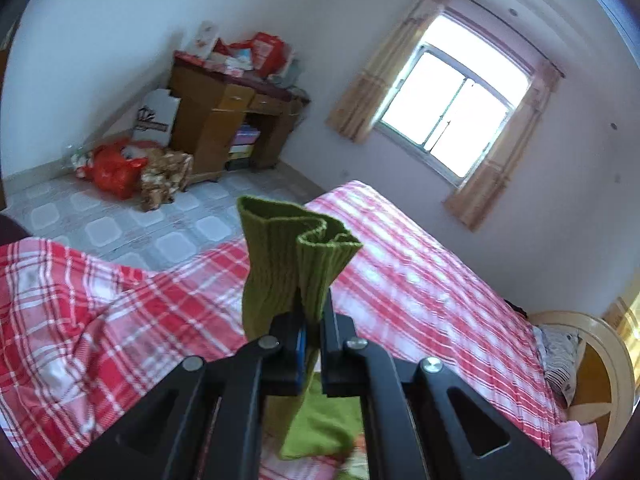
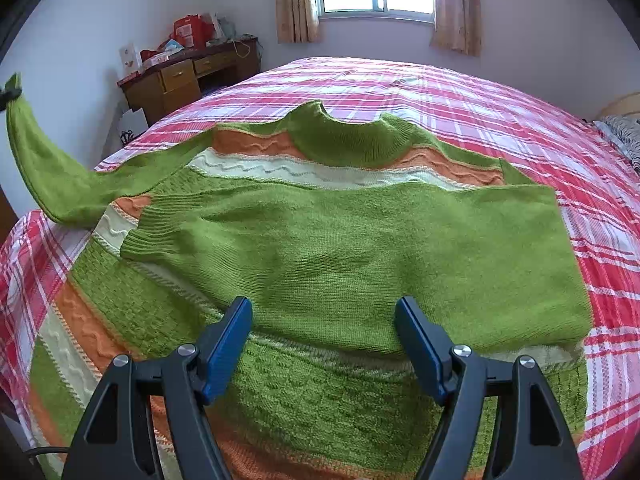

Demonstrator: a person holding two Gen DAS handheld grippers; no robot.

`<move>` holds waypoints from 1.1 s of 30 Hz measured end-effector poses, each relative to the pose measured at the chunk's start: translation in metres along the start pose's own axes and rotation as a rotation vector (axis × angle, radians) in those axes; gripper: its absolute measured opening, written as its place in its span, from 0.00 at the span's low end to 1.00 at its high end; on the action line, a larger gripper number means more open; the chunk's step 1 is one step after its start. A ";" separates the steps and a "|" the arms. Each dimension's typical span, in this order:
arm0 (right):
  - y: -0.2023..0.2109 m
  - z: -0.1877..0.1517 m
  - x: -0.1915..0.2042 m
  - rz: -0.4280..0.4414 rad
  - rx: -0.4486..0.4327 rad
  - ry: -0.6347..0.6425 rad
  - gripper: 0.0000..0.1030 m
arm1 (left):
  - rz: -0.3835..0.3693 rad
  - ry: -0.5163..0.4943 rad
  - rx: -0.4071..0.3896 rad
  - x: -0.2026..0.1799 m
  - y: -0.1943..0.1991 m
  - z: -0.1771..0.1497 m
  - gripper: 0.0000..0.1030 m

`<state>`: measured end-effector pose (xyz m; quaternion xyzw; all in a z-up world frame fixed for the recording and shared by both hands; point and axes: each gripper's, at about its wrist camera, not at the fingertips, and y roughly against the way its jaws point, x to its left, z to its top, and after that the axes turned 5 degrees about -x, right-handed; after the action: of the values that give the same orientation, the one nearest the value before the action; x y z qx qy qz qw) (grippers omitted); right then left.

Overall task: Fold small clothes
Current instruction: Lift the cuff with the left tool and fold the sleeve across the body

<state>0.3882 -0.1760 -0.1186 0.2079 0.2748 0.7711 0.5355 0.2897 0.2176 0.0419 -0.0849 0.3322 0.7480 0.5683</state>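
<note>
A green knitted sweater [image 2: 360, 248] with orange and cream stripes lies on the bed, its right sleeve folded across the chest. My left gripper [image 1: 314, 320] is shut on the ribbed cuff [image 1: 296, 252] of the left sleeve and holds it up in the air. In the right wrist view that sleeve [image 2: 44, 168] rises to the far left, with the left gripper [image 2: 10, 94] just visible at its end. My right gripper [image 2: 324, 312] is open and empty, low over the folded sleeve near the sweater's lower part.
The bed has a red and white plaid sheet [image 2: 500, 92]. A wooden desk [image 1: 236, 120] with clutter stands by the wall, with red bags [image 1: 116, 168] on the tiled floor. A window [image 1: 452, 100] with curtains is behind the bed. Pillows [image 1: 560, 356] lie at the headboard.
</note>
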 end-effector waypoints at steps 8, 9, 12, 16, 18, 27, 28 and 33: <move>0.001 0.000 0.000 0.008 0.002 -0.003 0.73 | -0.081 -0.082 -0.017 -0.069 0.008 0.004 0.04; 0.002 0.001 -0.003 0.023 0.006 -0.011 0.73 | -0.089 -0.090 -0.018 -0.077 0.008 0.004 0.04; 0.015 0.006 -0.013 0.062 0.025 -0.025 0.73 | -0.126 -0.111 -0.011 -0.103 0.008 0.001 0.04; 0.053 0.006 -0.041 0.037 -0.053 -0.032 0.73 | -0.176 -0.122 -0.005 -0.134 0.004 -0.006 0.04; 0.066 0.002 -0.060 0.037 -0.099 -0.057 0.73 | -0.196 -0.131 0.002 -0.152 0.001 -0.010 0.04; 0.090 -0.025 -0.135 -0.005 -0.219 -0.255 0.73 | -0.286 -0.268 0.019 -0.241 -0.006 -0.053 0.04; 0.092 -0.026 -0.138 0.002 -0.229 -0.274 0.73 | -0.290 -0.291 0.019 -0.249 -0.008 -0.059 0.04; 0.088 -0.035 -0.151 0.039 -0.231 -0.353 0.73 | -0.325 -0.417 0.069 -0.289 -0.024 -0.125 0.04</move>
<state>0.3553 -0.3489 -0.0920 0.2820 0.0824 0.7595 0.5804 0.3779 -0.0833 0.0825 0.0380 0.2152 0.6365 0.7397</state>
